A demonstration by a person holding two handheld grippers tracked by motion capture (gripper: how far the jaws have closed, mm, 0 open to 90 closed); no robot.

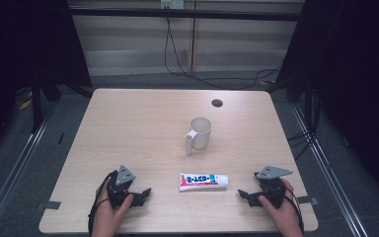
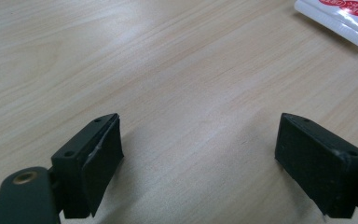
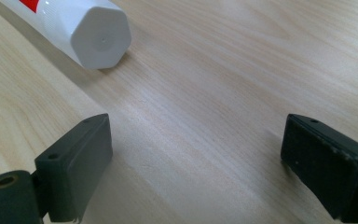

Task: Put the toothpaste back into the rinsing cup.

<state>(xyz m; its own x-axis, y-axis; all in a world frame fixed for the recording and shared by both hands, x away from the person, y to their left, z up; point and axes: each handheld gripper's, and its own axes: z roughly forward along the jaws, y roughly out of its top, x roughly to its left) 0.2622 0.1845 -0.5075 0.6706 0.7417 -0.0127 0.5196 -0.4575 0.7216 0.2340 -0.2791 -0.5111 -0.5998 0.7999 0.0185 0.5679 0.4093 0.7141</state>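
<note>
Both hands low – left gripper [image 1: 145, 193], right gripper [image 1: 242, 194], jaws apart.

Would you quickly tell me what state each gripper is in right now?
Left gripper: open, holding nothing, resting near the table's front edge.
Right gripper: open, holding nothing, pointing towards the toothpaste tube.

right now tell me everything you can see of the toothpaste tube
The toothpaste tube is white with red and blue print and looks like soft plastic. It lies flat on the wooden table, near the front edge, between the two grippers and nearer than the cup. Its white faceted cap is on and points toward the right gripper; the flat crimped end faces the left gripper. Only the table touches it.
</note>
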